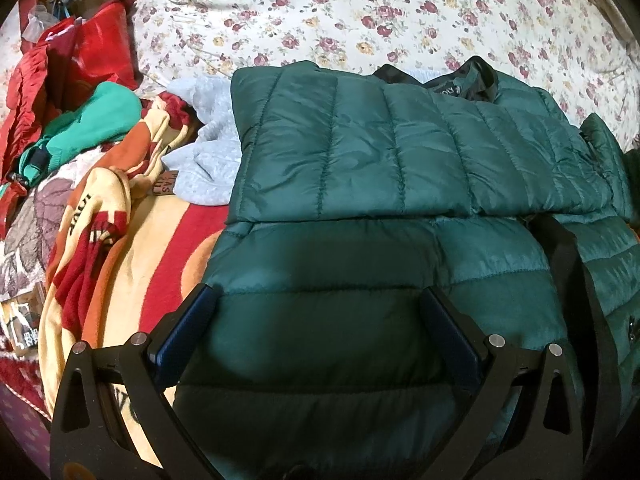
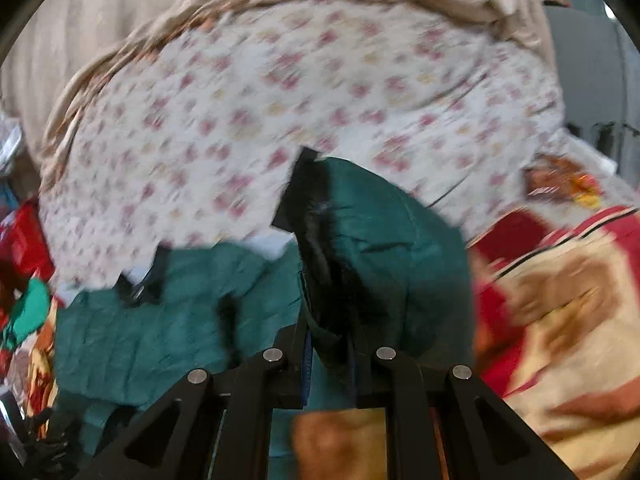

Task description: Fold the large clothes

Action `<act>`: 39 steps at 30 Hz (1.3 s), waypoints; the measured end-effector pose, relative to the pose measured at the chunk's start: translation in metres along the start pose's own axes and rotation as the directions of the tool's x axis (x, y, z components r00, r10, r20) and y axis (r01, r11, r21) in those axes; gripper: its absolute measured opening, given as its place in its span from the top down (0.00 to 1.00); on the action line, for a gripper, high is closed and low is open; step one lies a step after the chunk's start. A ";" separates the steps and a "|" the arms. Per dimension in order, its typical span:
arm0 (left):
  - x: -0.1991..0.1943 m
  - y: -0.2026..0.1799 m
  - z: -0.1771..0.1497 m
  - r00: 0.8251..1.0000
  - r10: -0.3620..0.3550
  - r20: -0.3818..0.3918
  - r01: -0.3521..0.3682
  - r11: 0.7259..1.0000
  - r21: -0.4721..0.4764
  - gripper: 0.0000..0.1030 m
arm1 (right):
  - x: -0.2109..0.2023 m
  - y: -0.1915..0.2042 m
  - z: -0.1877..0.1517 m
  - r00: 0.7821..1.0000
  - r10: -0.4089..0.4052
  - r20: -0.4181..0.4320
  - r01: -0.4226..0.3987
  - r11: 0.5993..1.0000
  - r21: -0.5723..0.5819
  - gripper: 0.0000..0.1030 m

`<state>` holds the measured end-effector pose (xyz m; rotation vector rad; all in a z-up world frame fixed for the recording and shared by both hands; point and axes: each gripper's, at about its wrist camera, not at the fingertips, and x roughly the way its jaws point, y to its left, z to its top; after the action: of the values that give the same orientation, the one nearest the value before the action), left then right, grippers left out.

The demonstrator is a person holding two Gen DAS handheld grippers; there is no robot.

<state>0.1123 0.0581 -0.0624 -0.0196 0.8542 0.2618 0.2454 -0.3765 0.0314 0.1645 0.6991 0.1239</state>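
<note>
A dark green quilted puffer jacket lies on the bed, its far part folded over onto the near part, the black collar at the back. My left gripper is open, its blue-padded fingers spread over the jacket's near panel and holding nothing. In the blurred right wrist view, my right gripper is shut on a raised piece of the green jacket with a black cuff at its end, lifted above the rest of the jacket.
A floral sheet covers the far bed. A red, cream and orange blanket lies under the jacket. At the left lie a grey garment, a bright green garment and red bags.
</note>
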 end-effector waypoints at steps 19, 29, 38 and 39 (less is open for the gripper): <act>-0.006 0.023 0.006 1.000 -0.019 0.017 0.021 0.992 -0.124 0.01 | 0.077 0.221 -0.064 0.990 0.082 -0.111 -0.113 0.943 -0.313 0.88; -0.005 0.012 0.004 1.000 -0.012 0.011 0.013 0.998 -0.068 0.01 | 0.044 0.210 -0.083 0.990 0.069 -0.123 -0.118 0.883 -0.454 0.21; -0.044 -0.032 0.028 0.986 -0.123 0.114 0.120 0.992 0.034 0.01 | 0.023 0.094 -0.111 0.947 -0.080 -0.310 -0.007 0.963 -0.271 0.17; -0.046 -0.040 0.035 0.983 -0.146 0.111 0.142 0.989 0.044 0.01 | 0.027 0.084 -0.115 0.936 -0.082 -0.343 0.000 0.972 -0.235 0.16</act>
<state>0.1191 0.0134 -0.0084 -0.0320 0.7397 0.1105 0.1867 -0.2770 -0.0562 -0.1005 1.0376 0.1964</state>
